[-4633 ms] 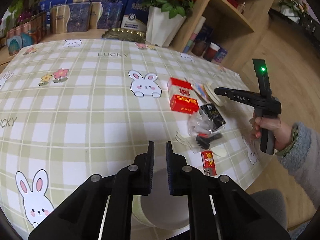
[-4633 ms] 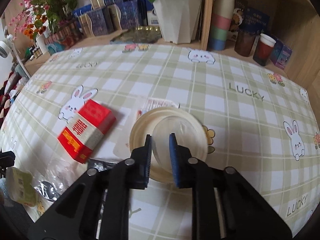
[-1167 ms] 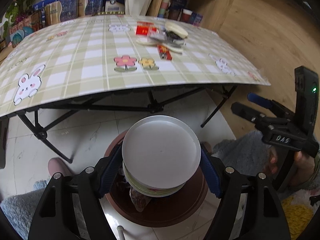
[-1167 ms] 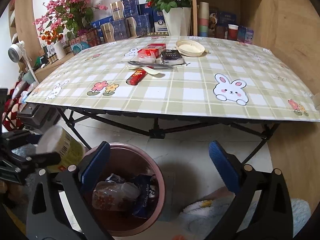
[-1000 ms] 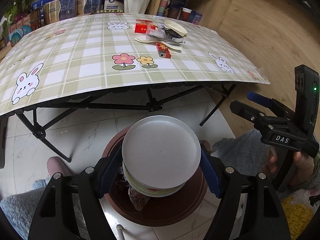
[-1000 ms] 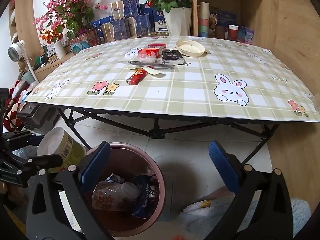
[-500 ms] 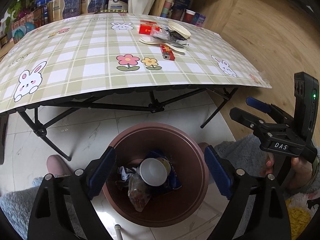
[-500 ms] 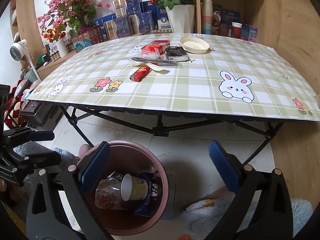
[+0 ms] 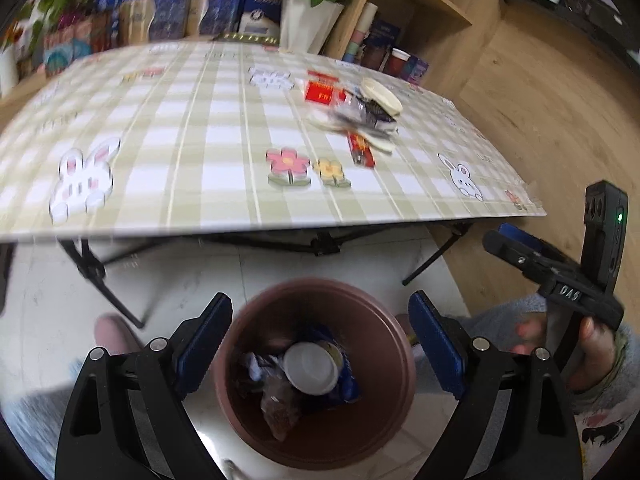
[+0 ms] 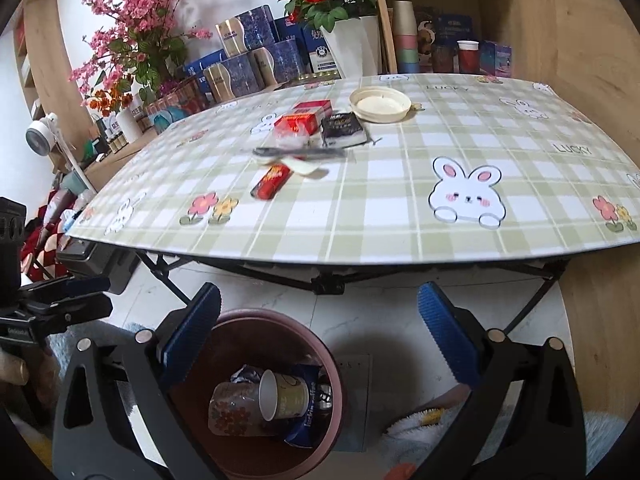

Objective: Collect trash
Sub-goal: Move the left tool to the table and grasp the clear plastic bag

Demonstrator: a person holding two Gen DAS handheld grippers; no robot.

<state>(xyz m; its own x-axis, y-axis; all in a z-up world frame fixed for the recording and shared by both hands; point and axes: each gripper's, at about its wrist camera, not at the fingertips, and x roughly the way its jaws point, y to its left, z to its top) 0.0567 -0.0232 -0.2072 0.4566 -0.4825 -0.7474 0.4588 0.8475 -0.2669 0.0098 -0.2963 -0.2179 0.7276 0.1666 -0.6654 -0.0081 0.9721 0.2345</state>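
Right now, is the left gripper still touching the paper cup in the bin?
Apart. The left wrist view shows the left gripper open and empty, above the bin, with the paper cup lying down inside among other trash.

Motion blur smears the desk [image 9: 180,140] litter at one o'clock in the left view. The bin [image 10: 328,368] is partly hidden behind the right gripper's fingers [image 10: 188,336]; its contents overlap indistinctly.

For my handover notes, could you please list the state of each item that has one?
Left tongs: open, empty, jaws just widened.
Right tongs: open, empty.
Paper cup: on its side in bin.
Bin: uncovered, partly filled.
Round lid: on table, rim up.
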